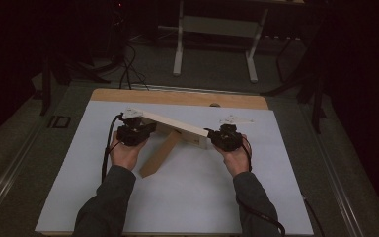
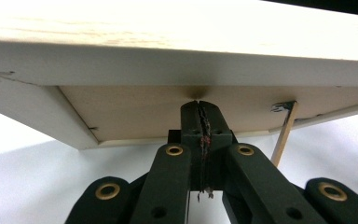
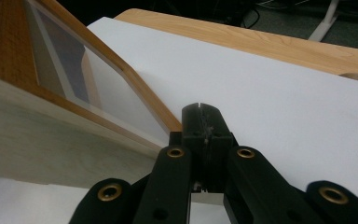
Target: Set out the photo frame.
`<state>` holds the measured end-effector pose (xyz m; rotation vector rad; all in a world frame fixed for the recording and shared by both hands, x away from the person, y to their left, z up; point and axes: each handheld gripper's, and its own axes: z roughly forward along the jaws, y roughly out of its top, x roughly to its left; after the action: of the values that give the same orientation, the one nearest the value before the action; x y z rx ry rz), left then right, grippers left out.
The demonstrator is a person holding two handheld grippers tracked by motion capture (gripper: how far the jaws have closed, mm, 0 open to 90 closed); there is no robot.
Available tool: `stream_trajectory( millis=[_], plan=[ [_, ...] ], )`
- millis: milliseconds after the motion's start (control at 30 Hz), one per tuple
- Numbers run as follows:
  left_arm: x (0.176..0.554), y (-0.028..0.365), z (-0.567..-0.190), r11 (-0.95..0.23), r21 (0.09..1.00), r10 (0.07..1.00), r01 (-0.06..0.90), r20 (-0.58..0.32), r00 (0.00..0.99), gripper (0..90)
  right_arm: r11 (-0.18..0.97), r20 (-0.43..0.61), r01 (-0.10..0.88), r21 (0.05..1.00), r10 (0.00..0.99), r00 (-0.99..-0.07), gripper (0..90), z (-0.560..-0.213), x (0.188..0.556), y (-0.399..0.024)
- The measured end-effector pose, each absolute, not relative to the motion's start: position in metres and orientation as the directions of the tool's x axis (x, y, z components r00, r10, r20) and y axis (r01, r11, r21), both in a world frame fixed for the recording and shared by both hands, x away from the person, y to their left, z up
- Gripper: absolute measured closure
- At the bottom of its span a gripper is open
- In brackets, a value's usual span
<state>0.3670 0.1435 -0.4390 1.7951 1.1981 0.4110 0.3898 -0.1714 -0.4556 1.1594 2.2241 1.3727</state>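
The frame (image 1: pixel 170 127) sits tilted above the white sheet (image 1: pixel 187 192), between the 2 grippers, its stand (image 1: pixel 159 154) reaching down to the sheet. The left gripper (image 1: pixel 135 129) and right gripper (image 1: pixel 225 137) both have jaws clenched on nothing, just nudging the frame's ends. With no real grip, I'd guess it slides off and flops onto the desk (image 1: pixel 177 97).

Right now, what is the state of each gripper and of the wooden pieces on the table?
Left gripper: shut, tips under the wooden frame's edge.
Right gripper: shut, nothing between the jaws, beside the frame's end.
Wooden frame: tilted, raised off the white sheet.
Wooden plank: slants out from under the frame.
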Motion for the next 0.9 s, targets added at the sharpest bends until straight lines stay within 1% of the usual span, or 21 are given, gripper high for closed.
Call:
stream_trajectory(
  millis=[900],
  plan=[
    [0.369, 0.13, -0.437, -0.15, 0.816, 0.851, 0.558, -0.181, 0.493, 90.0, 0.255, 0.14, 0.466, 0.847, 0.738, -0.66, 89.6, -0.454, 0.383, -0.171]
  ],
)
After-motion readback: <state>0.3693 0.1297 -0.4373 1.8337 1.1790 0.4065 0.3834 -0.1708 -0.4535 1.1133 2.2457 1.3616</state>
